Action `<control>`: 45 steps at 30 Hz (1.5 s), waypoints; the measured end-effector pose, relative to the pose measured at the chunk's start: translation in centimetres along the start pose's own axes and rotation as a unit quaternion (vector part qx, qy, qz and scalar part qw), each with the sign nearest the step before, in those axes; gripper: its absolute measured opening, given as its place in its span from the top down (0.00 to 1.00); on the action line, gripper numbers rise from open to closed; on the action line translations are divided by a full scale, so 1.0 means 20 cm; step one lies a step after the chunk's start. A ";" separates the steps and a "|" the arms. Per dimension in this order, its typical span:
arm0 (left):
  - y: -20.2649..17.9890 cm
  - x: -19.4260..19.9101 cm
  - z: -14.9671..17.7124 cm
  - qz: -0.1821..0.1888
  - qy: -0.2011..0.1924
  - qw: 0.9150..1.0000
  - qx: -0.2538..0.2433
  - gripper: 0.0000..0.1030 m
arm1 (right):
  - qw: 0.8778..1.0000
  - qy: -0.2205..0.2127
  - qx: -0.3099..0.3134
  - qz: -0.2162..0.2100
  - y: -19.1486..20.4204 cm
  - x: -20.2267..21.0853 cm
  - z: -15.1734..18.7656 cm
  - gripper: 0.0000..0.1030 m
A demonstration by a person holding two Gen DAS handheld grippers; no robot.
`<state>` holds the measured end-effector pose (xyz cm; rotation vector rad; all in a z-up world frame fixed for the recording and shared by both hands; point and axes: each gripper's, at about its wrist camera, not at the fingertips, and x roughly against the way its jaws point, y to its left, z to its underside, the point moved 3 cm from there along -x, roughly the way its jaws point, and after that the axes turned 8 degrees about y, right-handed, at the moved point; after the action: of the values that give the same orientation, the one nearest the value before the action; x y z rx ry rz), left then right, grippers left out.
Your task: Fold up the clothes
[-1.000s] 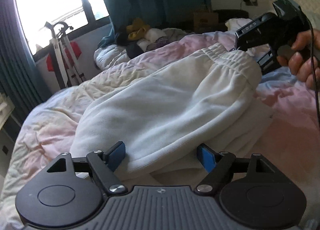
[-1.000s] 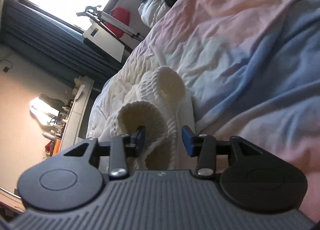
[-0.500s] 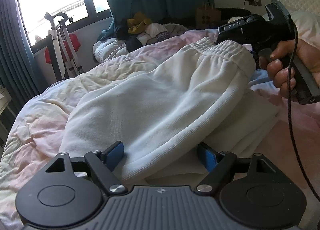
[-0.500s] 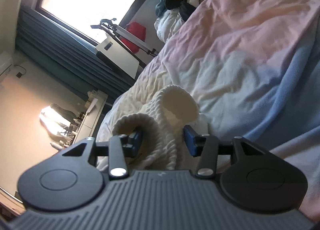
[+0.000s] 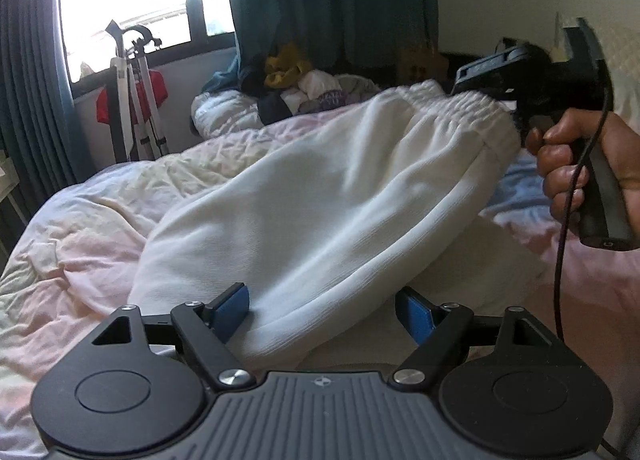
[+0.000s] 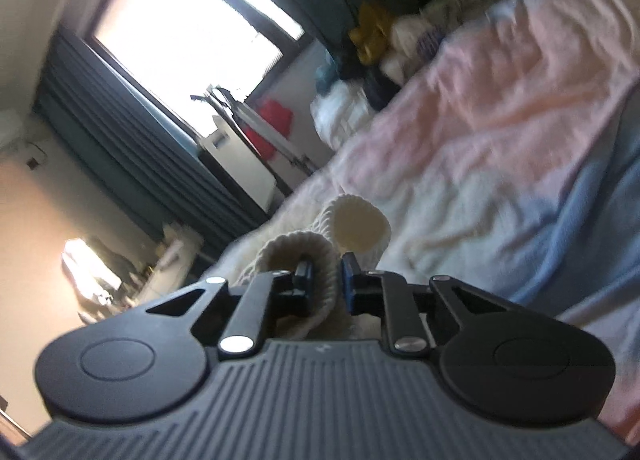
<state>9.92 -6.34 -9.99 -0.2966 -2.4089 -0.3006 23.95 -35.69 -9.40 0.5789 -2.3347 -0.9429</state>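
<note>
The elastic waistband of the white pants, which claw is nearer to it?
Right. The right claw is clamped on the waistband; the left claw sits open at the pants' opposite end.

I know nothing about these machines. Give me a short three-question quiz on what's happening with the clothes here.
1. True or false: the right tongs are shut on the white pants.
2. The left tongs are: A) shut, B) open around the pants' edge.
3. Fill in: the pants lie on a ____.

Key: 1 true, pinching the elastic waistband. 2 B. 3 bed, with a pastel quilt.
</note>
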 end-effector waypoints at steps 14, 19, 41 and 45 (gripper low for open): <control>-0.05 -0.05 0.03 -0.020 0.009 1.000 -0.012 0.20 | 0.985 -0.013 -0.146 0.091 -0.44 0.05 -0.02 0.97; -0.01 -0.01 0.02 -0.013 0.002 1.000 0.013 0.20 | 0.993 -0.019 -0.072 0.093 -0.25 0.12 -0.02 0.97; 0.22 0.43 0.05 0.007 -0.027 0.986 0.163 0.13 | 0.982 0.016 0.163 0.094 0.50 0.56 0.47 0.95; 0.37 0.38 0.07 0.034 -0.012 0.973 0.228 0.09 | 0.993 0.019 0.065 0.093 0.32 0.55 0.43 0.90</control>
<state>5.57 2.18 -4.91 -0.1700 -2.4016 0.2892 8.99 -33.49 -6.33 0.4169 -2.3796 -0.6930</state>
